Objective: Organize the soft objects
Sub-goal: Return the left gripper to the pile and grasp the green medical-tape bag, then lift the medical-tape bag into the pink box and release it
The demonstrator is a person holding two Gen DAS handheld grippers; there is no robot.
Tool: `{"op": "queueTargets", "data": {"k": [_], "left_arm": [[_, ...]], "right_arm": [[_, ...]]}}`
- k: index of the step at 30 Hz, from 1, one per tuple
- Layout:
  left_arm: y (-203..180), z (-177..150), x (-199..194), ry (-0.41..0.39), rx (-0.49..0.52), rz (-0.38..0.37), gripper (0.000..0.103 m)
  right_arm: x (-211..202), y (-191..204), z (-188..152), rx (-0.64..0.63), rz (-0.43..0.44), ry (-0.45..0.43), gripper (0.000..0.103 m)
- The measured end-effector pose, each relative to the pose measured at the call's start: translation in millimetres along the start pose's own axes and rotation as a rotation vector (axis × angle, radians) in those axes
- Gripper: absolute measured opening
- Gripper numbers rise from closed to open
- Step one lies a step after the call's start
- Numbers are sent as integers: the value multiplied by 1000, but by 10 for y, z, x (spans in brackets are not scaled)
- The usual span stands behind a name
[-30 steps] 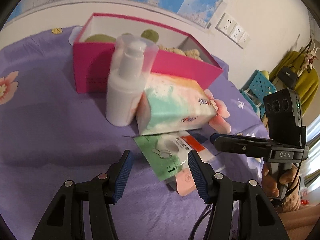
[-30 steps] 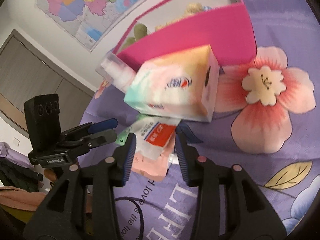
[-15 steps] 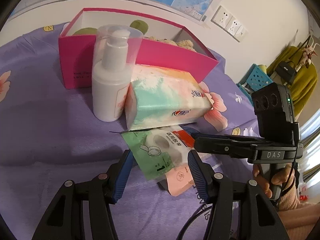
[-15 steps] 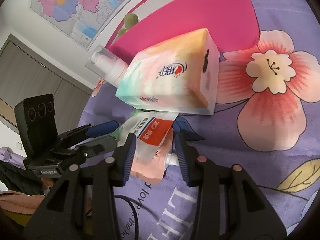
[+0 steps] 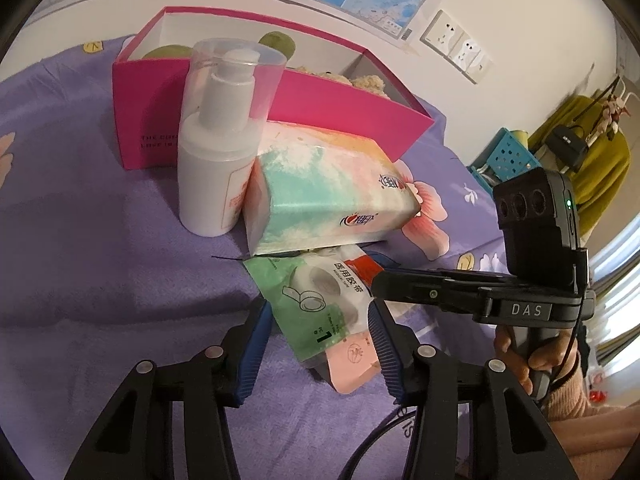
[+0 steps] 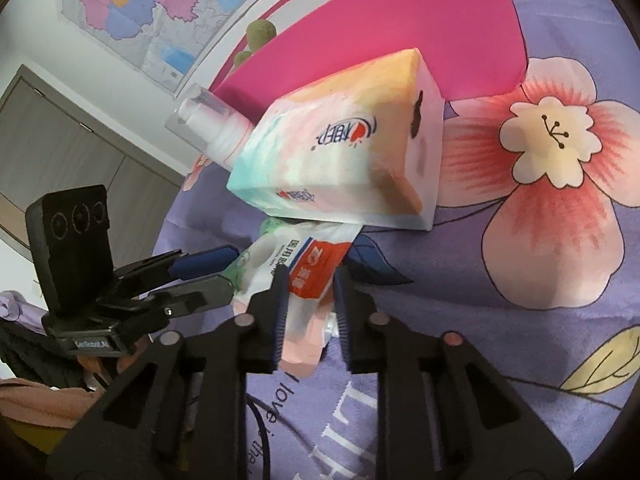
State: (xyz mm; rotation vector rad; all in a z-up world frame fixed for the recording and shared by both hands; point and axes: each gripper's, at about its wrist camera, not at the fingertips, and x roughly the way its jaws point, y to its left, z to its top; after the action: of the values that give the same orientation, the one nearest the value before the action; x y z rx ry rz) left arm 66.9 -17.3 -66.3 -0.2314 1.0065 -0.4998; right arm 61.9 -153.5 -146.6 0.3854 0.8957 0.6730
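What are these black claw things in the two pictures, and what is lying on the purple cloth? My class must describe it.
They are two-finger tools a person holds, one per hand, each with a camera looking along its fingers. In the left camera's picture, the left hand-held gripper is closing around a green medical tape packet. In the right camera's picture, the right hand-held gripper is closing around the packets' red-and-white end. Behind lie a tissue pack, a white pump bottle and a pink box of plush toys.
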Motion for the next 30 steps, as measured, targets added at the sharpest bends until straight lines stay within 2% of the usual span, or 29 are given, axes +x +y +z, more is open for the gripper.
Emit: {"op": "queueTargets", "data": {"k": [1,2,11,14,18,23,30], "left_arm": [[8,-11,-8,2,-2,-2,50],[12,-16,-9,2,-3,-2,50],[-27,-59,-41,3,7,-38,50],[-52,-73,-71,0,19,-41,47],[-112,-92,-148,-12,46,-41,43],[-205,-50,-279,-40,70,-55,42],[-414,193,-545,-117,154,-49,42]], "right_arm": [[-4,-4,-5,2,6,1,22],[-9,-12,-13,1,4,0,16],[-76,49,-86,-21,-1,-23,14],[-121,109,-107,-46,5,-32,7],[-212,176,-114,-72,9,-46,7],[-365,261,-101,-99,20,-81,7],[-670,467,76,-167,40,-158,7]]}}
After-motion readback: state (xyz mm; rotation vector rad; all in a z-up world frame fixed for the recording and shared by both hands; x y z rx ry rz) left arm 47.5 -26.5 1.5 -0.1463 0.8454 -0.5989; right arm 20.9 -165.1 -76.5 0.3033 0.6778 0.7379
